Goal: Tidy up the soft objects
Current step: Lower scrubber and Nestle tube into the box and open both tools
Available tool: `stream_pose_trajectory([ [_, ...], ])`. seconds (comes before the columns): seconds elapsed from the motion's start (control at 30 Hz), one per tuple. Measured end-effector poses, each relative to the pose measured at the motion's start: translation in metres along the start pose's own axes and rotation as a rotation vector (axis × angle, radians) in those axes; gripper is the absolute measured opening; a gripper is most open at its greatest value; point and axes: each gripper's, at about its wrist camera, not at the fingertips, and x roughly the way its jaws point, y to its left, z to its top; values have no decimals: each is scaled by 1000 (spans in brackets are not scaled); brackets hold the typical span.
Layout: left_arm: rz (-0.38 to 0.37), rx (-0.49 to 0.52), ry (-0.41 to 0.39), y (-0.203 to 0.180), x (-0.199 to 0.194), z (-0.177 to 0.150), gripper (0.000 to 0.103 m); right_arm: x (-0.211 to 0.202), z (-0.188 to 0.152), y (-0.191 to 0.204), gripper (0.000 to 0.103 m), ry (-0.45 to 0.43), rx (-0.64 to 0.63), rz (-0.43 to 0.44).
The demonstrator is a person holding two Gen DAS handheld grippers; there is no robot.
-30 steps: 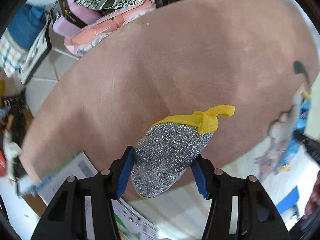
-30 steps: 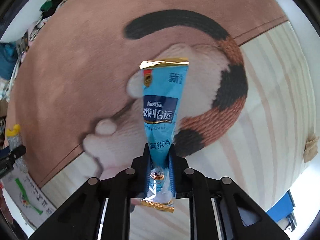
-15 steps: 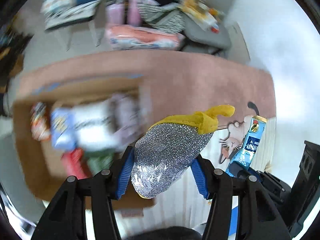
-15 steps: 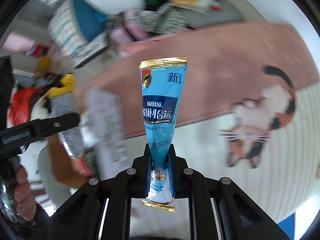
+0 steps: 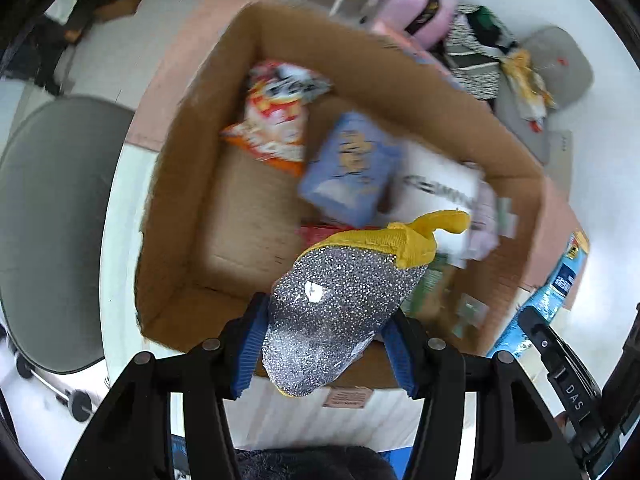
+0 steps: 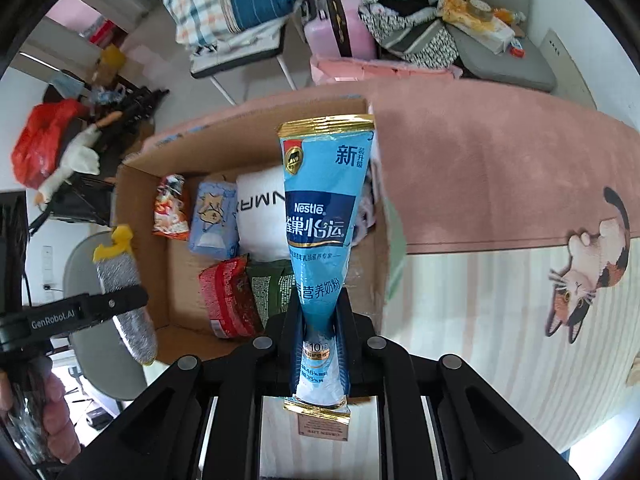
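My left gripper (image 5: 326, 342) is shut on a silver glitter pouch with a yellow top (image 5: 340, 300) and holds it above the near edge of an open cardboard box (image 5: 188, 184). My right gripper (image 6: 320, 344) is shut on a blue Nestle milk powder packet (image 6: 320, 216) and holds it upright over the box's near right side (image 6: 176, 336). The left gripper (image 6: 116, 304) with its pouch (image 6: 120, 280) shows at the box's left side in the right wrist view. The blue packet (image 5: 560, 284) shows at the right in the left wrist view.
The box holds an orange snack bag (image 6: 172, 208), a light blue pack (image 6: 212, 216), a white pack (image 6: 260, 216), a red bag (image 6: 224, 296) and a green bag (image 6: 272, 284). It stands on a pink cat rug (image 6: 500, 160). A grey chair (image 5: 48, 220) stands to the left; clutter lies behind.
Both grippers have swung from over the rug to above the open box, still holding their items. The box's contents have come into view.
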Motion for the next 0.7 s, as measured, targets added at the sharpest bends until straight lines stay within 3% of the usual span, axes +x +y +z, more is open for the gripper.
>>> stream_pose_trajectory([
  [0.2, 20, -36, 48, 23, 32, 18, 53, 49, 9, 7, 15, 58, -17, -70],
  [0.43, 6, -3, 126, 26, 58, 27, 56, 91, 8, 10, 18, 122, -44, -141],
  [0.47, 4, 9, 135, 26, 60, 26, 57, 96, 8, 11, 27, 135, -51, -144],
  [0.5, 10, 11, 134, 27, 60, 26, 57, 99, 7, 11, 49, 143, -56, -147],
  [0.57, 4, 8, 129, 29, 58, 24, 61, 99, 6, 11, 63, 139, -49, -145],
  [0.7, -18, 8, 107, 34, 49, 24, 82, 95, 4, 9, 64, 135, -34, -140],
])
